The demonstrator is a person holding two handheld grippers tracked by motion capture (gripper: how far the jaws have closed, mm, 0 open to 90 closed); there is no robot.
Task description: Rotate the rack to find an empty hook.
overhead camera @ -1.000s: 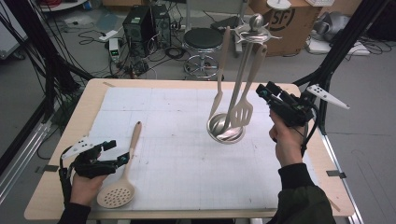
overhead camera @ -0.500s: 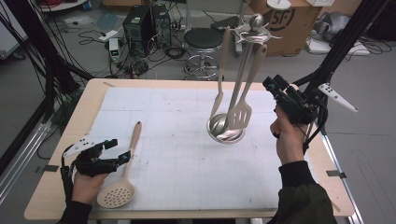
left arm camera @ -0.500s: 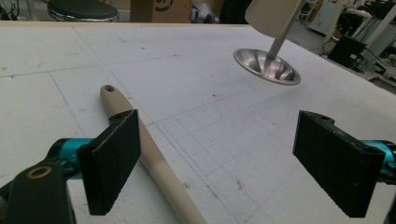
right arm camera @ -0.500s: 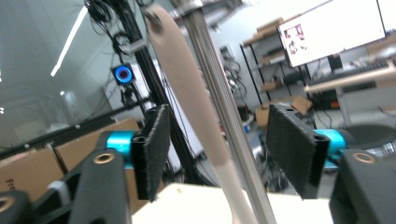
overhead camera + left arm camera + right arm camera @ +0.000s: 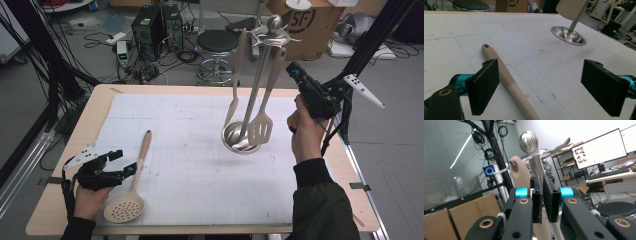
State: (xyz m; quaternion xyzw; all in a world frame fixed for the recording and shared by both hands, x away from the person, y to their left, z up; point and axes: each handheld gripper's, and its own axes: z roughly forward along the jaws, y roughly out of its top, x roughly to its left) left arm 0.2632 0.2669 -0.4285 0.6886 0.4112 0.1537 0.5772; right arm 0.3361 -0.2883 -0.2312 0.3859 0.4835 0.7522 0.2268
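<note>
Left gripper (image 5: 120,162) rests at the near left of the table (image 5: 75,135), jaws spread wide, its near pad beside the handle of the beige skimmer (image 5: 131,192) lying there. Right gripper (image 5: 296,71), raised at the far right beside the utensil stand (image 5: 252,90), has just pressed its jaws together on nothing
</note>
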